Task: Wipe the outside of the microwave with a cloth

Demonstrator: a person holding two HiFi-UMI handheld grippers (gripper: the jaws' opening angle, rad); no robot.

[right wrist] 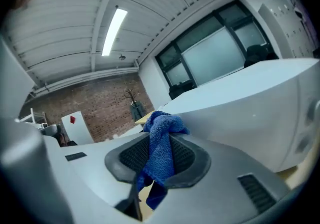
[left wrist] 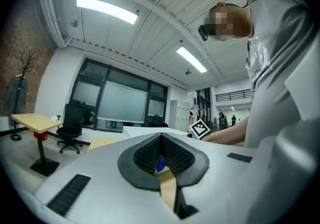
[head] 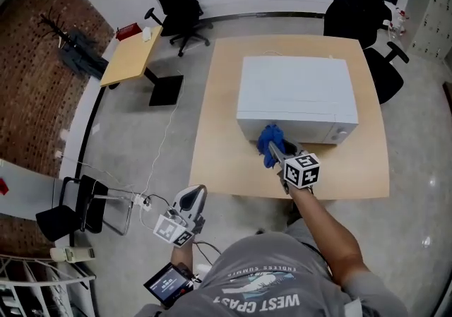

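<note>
A white microwave [head: 296,90] stands on a square wooden table [head: 219,160]. In the head view my right gripper [head: 277,152] is at the microwave's front lower left corner, shut on a bunched blue cloth [head: 269,143] that lies against the front face. The right gripper view shows the cloth [right wrist: 161,145] pinched between the black pads, hanging below them, with the microwave's white side [right wrist: 250,103] close on the right. My left gripper [head: 192,204] is off the table, low on the left beside the person's body. Its jaws [left wrist: 161,154] are shut with nothing in them.
Black office chairs [head: 176,1] stand behind the table on the left and right. A small wooden desk [head: 131,58] is at the far left, and a folding chair [head: 78,213] and a white cable [head: 159,160] are on the floor near my left gripper. A small screen [head: 167,284] hangs at the person's waist.
</note>
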